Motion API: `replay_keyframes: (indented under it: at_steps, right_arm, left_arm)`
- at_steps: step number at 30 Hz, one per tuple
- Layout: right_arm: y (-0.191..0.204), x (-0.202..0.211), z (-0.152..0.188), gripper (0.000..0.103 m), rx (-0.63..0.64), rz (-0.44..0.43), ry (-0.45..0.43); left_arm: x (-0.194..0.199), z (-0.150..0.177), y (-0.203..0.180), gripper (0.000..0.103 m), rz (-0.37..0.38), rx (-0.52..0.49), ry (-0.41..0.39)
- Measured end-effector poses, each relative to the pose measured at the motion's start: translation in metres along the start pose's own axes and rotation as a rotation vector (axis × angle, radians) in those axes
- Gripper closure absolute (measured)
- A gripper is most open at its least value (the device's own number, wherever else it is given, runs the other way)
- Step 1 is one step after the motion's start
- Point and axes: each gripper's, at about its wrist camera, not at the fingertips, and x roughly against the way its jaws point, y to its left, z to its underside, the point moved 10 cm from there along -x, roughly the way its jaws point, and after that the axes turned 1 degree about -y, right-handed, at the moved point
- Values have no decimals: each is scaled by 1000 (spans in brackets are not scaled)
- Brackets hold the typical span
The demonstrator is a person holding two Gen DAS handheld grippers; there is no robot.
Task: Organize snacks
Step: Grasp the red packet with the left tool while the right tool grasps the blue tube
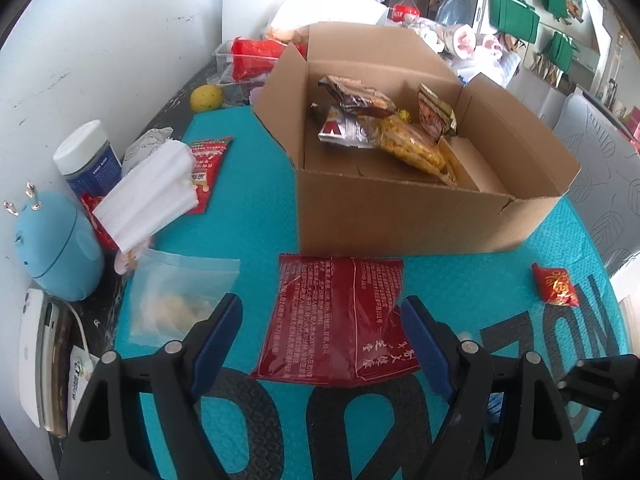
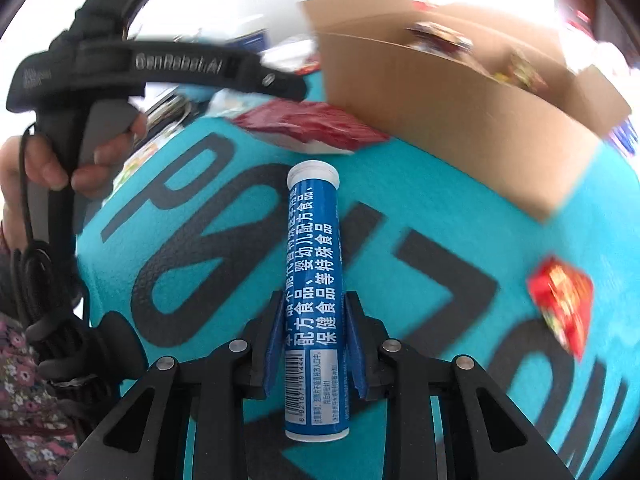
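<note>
My right gripper (image 2: 315, 296) is shut on a blue tube (image 2: 314, 264) with a white cap. The tube points away from me over the teal mat (image 2: 440, 232). In the left wrist view my left gripper (image 1: 322, 304) stands open just above a flat dark red packet (image 1: 332, 320), one finger on each side of it and neither touching it. Behind that packet is an open cardboard box (image 1: 400, 216) holding several snack packets (image 1: 408, 148). A small red packet (image 1: 556, 284) lies to the right on the mat. The box (image 2: 440, 120) and the dark red packet (image 2: 312, 126) also show beyond the tube.
At the left are a clear zip bag (image 1: 176, 292), a stack of white bags (image 1: 152, 196), a white-lidded jar (image 1: 88, 160), a round blue device (image 1: 60, 248) and a phone (image 1: 36, 360). A yellow fruit (image 1: 206, 97) lies behind. A hand (image 2: 52, 168) grips the other gripper's handle.
</note>
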Motion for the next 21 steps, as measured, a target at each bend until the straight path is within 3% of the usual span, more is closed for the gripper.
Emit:
replay_keyframes:
  at_steps: [3,7,14,21]
  right_arm:
    - [-16,8,6,75,-74,65,-26]
    - [-25,9,6,75,-132,67,-58]
    - [-28,2,-4,75,-154,96,-86]
    - [-29,-4,-17,74,-137,115,-86]
  left_arm:
    - [-12,3,-1,21,-29,-9,27]
    - [-25,6,-3,21,5,2,59]
    - [-47,12,0,21,131,126,108]
    - [-53,11,-14,18,87,15,110]
